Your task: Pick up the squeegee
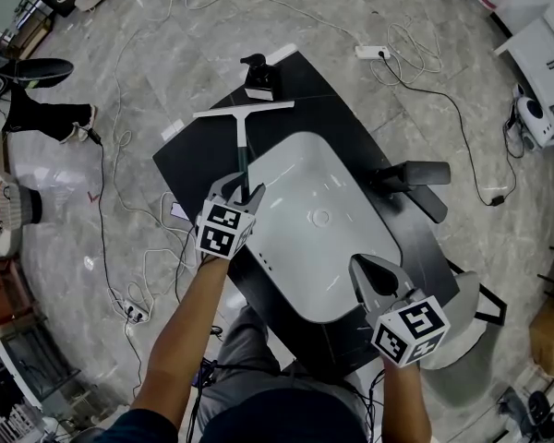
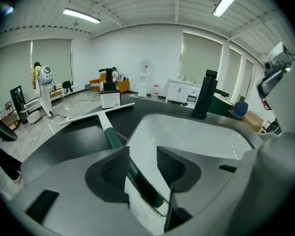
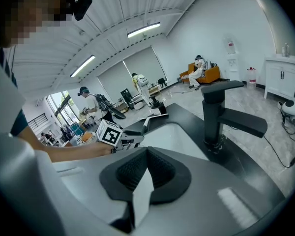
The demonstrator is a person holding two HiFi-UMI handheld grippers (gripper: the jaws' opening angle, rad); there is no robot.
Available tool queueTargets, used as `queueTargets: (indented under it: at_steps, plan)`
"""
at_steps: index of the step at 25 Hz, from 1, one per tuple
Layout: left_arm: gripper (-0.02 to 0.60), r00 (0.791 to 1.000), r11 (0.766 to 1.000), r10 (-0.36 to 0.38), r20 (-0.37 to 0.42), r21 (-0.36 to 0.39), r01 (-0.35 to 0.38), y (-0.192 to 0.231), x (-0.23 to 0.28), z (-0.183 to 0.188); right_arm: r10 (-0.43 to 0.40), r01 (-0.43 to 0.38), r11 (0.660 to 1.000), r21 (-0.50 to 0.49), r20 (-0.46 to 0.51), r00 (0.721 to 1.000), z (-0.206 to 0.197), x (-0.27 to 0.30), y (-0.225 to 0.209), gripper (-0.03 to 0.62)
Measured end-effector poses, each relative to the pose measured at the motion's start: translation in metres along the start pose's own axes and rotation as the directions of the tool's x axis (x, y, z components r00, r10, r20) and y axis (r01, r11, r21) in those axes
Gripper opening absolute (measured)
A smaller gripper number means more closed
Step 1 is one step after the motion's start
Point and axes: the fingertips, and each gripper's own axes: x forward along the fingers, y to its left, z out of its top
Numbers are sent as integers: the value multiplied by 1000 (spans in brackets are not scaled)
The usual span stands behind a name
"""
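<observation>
The squeegee (image 1: 244, 127) lies on the black counter (image 1: 198, 160) beside the white sink (image 1: 300, 160), white blade far, dark green handle toward me. My left gripper (image 1: 245, 186) straddles the handle's near end. In the left gripper view the squeegee (image 2: 107, 127) runs between the pads (image 2: 115, 168); it lies against the left pad, with a gap to the right one, so the gripper (image 2: 143, 150) is open. My right gripper (image 1: 362, 266) hovers over the sink's near right rim. Its pads meet at the tips with nothing between them, so the gripper (image 3: 146, 150) is shut.
A black faucet (image 1: 411, 175) stands at the sink's right side. A small black stand with a label (image 1: 258, 77) sits at the counter's far end. Cables and a power strip (image 1: 372, 52) lie on the floor around the counter. People stand far off in the room.
</observation>
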Motion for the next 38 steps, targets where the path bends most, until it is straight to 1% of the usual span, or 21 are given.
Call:
queueTargets:
  at_steps: [6, 11, 14, 16, 18, 21, 25, 28, 33, 35, 38]
  plan:
    - [152, 1000, 999, 26, 10, -21, -26, 5, -4, -3, 1, -1, 1000, 4, -8, 1000, -3, 0, 1, 11]
    - [102, 999, 999, 31, 11, -26, -31, 10, -7, -4, 4, -4, 1000, 8, -17, 1000, -7, 2, 2, 11]
    - [100, 1000, 1000, 9, 20, -28, -9, 7, -7, -4, 9, -9, 1000, 12, -23, 1000, -9, 5, 4, 11]
    - [115, 1000, 1000, -16, 20, -23, 17, 1, -6, -5, 13, -12, 1000, 13, -28, 1000, -11, 6, 5, 11]
    - [132, 1000, 1000, -27, 16, 0, 27, -4, -5, -6, 14, -13, 1000, 13, -30, 999, -12, 7, 5, 11]
    - [163, 1000, 999, -19, 14, 31, 18, -8, -3, -7, 11, -10, 1000, 13, -30, 999, -12, 6, 3, 11]
    - [169, 1000, 998, -1, -13, 70, 2, -12, -2, -9, 9, -8, 1000, 13, -31, 999, -12, 6, 3, 11]
    - [173, 999, 993, 5, -38, 114, 0, -16, 1, -11, 11, -10, 1000, 17, -37, 999, -15, 8, 4, 11]
    - [196, 996, 977, 50, -74, 209, -34, -20, 4, -15, 13, -13, 1000, 19, -44, 999, -18, 10, 4, 11]
    - [196, 994, 972, 76, -75, 230, -57, -18, 4, -15, 13, -12, 1000, 17, -44, 999, -17, 10, 4, 11]
    - [196, 992, 968, 102, -68, 237, -83, -16, 4, -15, 13, -12, 1000, 16, -44, 999, -16, 10, 4, 11]
